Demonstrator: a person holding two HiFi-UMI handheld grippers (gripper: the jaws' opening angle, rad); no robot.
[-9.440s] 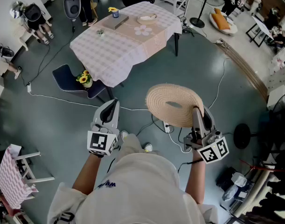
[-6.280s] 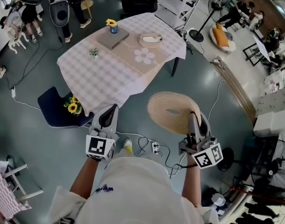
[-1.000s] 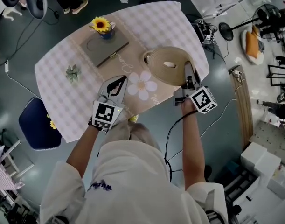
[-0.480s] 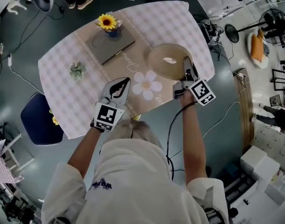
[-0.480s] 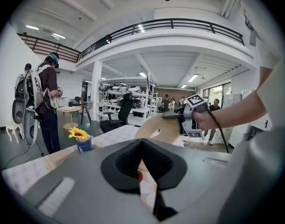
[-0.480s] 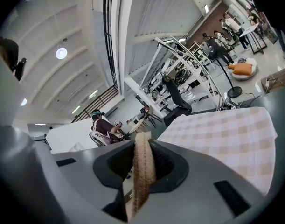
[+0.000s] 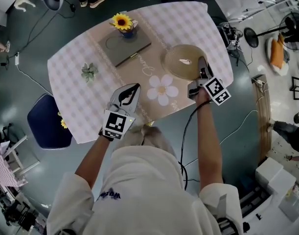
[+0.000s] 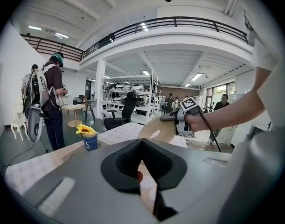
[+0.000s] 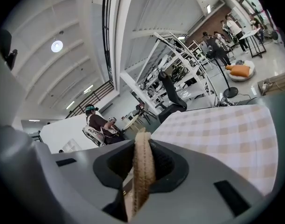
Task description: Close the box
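- seen from above, a person leans over a table (image 7: 80, 104) spread with a checked cloth, a two-jaw tool in each hand.
- the right gripper (image 7: 202, 66) is clamped on the rim of a round woven lid (image 7: 183, 61), which sits over the far right part of the table, near its edge.
- that gripper's own view shows the lid's straw edge standing upright between the two jaws, pinched from both sides.
- from the left gripper view the lid hangs tilted, its near edge raised where the tool grips it.
- the box itself cannot be made out beneath the lid.
- the left gripper (image 7: 132, 88) hovers over the near edge of the table, its jaws brought together with nothing between them, well apart from the lid.
- a white flower-shaped mat (image 7: 161, 89) lies on a beige runner between the two tools.
- a grey book (image 7: 125, 45) lies flat further along the runner, with a sunflower in a blue pot (image 7: 123, 23) just beyond its far corner.
- a small green sprig (image 7: 89, 71) sits on the cloth to the left of the book.
- a dark blue chair (image 7: 49, 129) stands on the grey floor at the table's left corner.
- in the hall behind, a person with a backpack (image 8: 45, 97) stands beside the table.
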